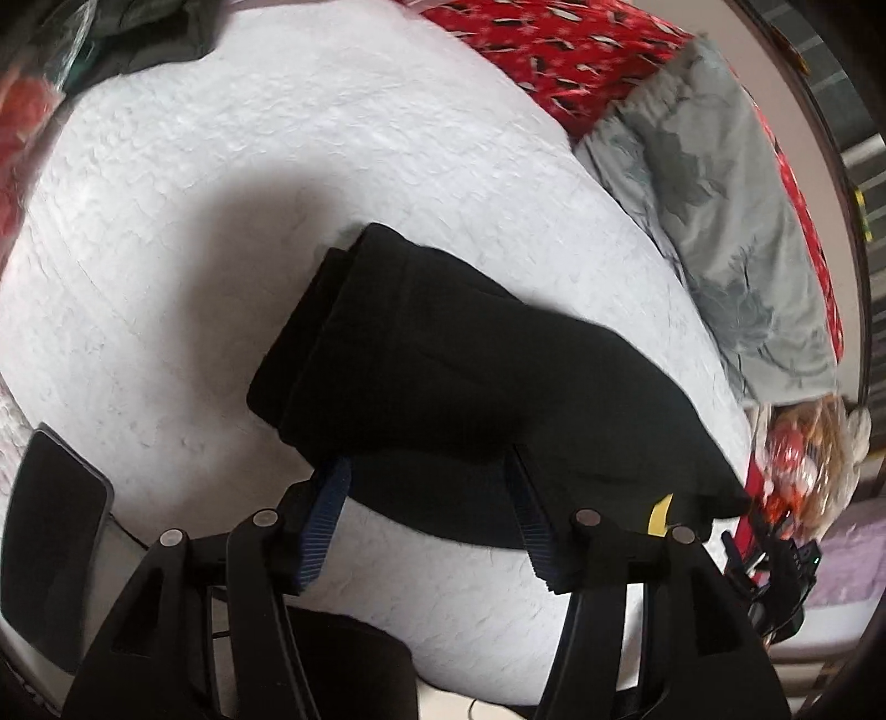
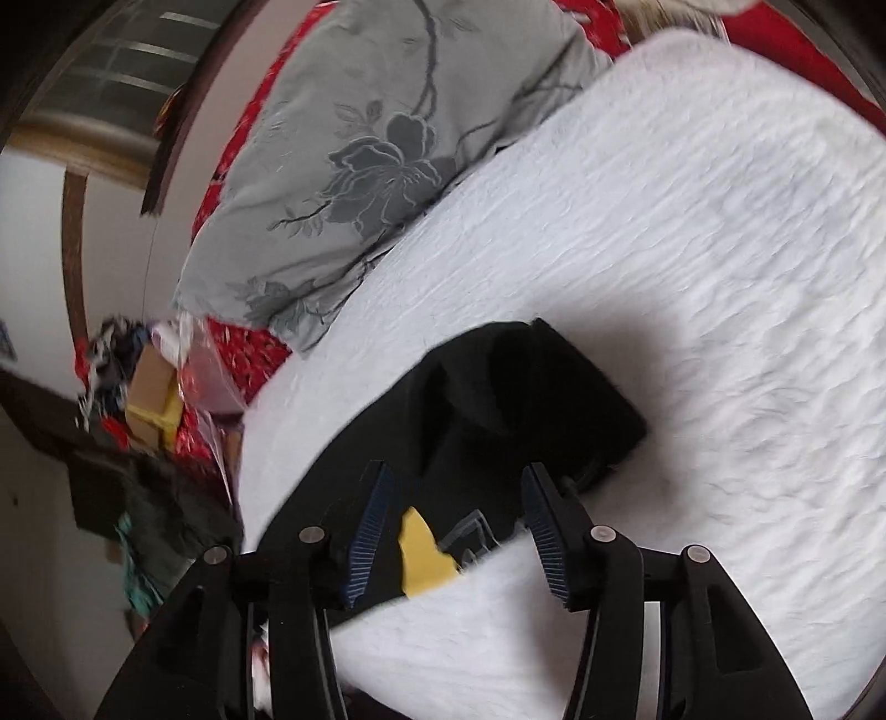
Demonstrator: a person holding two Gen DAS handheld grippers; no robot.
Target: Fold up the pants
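Observation:
Black pants [image 1: 443, 376] lie folded into a thick bundle on the white quilted bed cover [image 1: 277, 166]. A yellow tag [image 1: 659, 515] shows at their near edge. My left gripper [image 1: 426, 471] is open, its tips hidden under the raised near edge of the bundle. In the right wrist view the same pants [image 2: 498, 399] lie just ahead with the yellow tag [image 2: 423, 559] between my fingers. My right gripper [image 2: 454, 471] is open, its fingers spread over the near edge and closed on nothing.
A grey flowered pillow [image 1: 714, 221] and red patterned bedding [image 1: 554, 50] lie along the far side. A dark phone [image 1: 50, 531] lies at the bed's near left. The other gripper [image 1: 775, 570] shows at the right edge. Clutter and a cardboard box [image 2: 149, 387] stand off the bed.

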